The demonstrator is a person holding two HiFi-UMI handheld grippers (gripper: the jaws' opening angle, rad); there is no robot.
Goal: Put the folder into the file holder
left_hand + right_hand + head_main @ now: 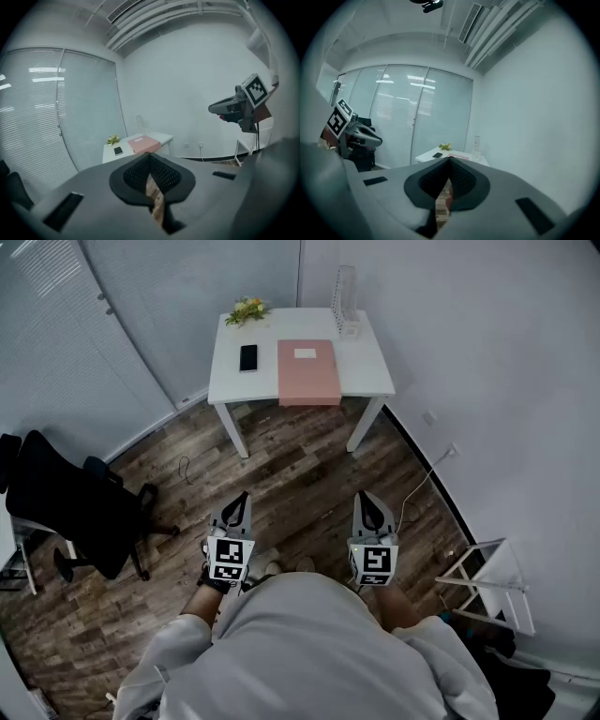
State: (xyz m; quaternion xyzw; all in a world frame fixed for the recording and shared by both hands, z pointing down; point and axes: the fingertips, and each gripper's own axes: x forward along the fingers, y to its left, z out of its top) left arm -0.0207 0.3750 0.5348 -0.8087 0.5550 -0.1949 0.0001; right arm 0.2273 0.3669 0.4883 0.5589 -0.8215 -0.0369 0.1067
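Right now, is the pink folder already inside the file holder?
No, the pink folder lies flat on the white table, beside the file holder.

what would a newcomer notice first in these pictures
The pink folder lying flat on the white table at the far wall draws the eye first, with the clear file holder upright at its back right corner. Nearer, the left gripper and right gripper hang shut and empty over the wood floor, well short of the table.

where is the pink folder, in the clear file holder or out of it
Out: the pink folder lies flat on the white table, near the clear upright file holder.
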